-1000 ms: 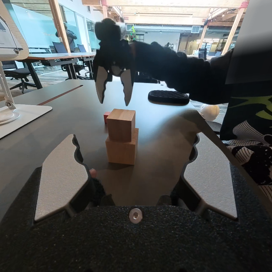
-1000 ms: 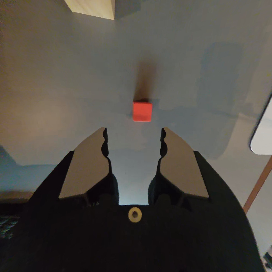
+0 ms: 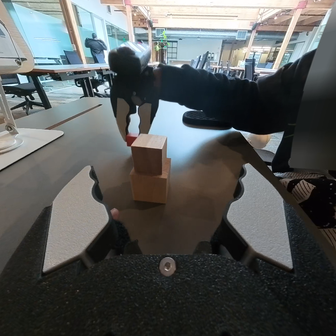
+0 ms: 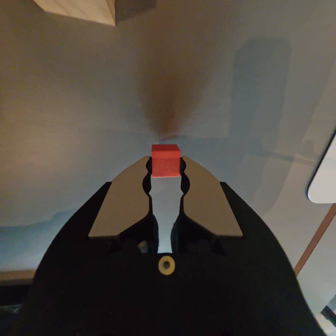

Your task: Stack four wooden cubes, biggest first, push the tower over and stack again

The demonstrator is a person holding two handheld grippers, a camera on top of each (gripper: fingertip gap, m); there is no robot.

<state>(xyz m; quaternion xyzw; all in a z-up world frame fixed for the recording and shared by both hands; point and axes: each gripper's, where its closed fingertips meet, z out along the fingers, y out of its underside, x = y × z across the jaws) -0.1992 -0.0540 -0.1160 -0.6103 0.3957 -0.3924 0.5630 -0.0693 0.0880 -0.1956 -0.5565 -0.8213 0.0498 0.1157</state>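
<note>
Two plain wooden cubes are stacked on the dark table (image 3: pixel 54 172): the smaller upper cube (image 3: pixel 147 158) sits on the larger one (image 3: pixel 149 187). A small red cube (image 3: pixel 131 139) sits just behind the stack. My right gripper (image 3: pixel 134 134) points down, and its fingertips clamp the red cube's sides at table level. In the right wrist view the gripper (image 4: pixel 165 159) holds the red cube (image 4: pixel 165 165), with the stack's top (image 4: pixel 78 11) at the upper left. My left gripper (image 3: pixel 166 165) is open and empty, in front of the stack. A small pink thing (image 3: pixel 115 211) peeks out beside its left finger.
A white stand base (image 3: pixel 31 138) lies on the table at the left, and shows at the right edge of the right wrist view (image 4: pixel 323 180). A black mesh pad (image 3: pixel 200 118) lies at the back right. A dark sleeve (image 3: pixel 218 94) reaches in from the right. The table edge runs along the right.
My right gripper has come down from above the stack to the red cube behind it and closed on it. The left gripper and the stack have not moved.
</note>
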